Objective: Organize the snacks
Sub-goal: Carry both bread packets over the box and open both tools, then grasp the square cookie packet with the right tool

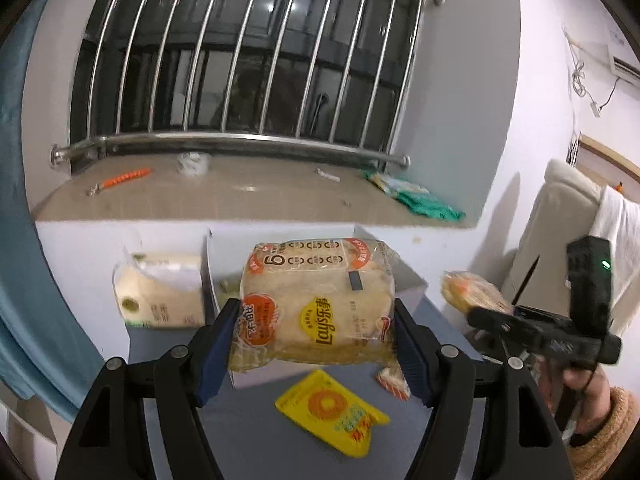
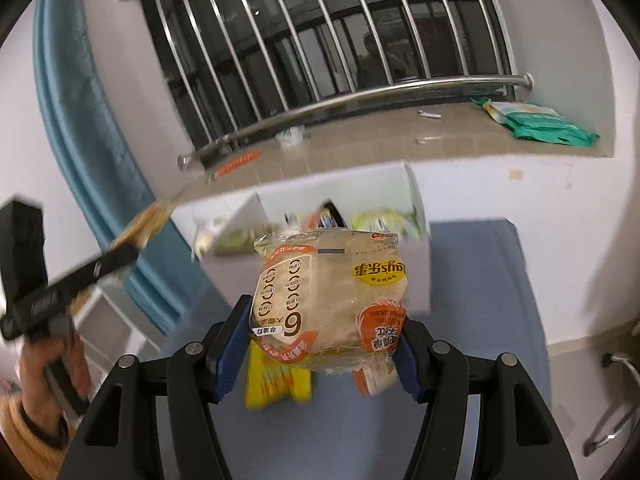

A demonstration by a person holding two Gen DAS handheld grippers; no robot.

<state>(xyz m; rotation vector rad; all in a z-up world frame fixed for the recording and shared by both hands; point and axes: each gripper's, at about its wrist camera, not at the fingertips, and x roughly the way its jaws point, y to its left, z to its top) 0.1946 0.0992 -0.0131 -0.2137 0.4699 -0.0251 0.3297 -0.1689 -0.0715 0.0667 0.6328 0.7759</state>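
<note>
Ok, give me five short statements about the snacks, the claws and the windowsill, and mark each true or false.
1. The left claw grips a Lay's bag. True.
2. The right claw is empty. False: it grips another Lay's bag.
3. A yellow packet lies on the blue-grey surface. True.
4. The windowsill holds a red mug. False: green packets lie there.
5. A white box stands behind the bags. True.

white box contents blurred, partly hidden
</note>
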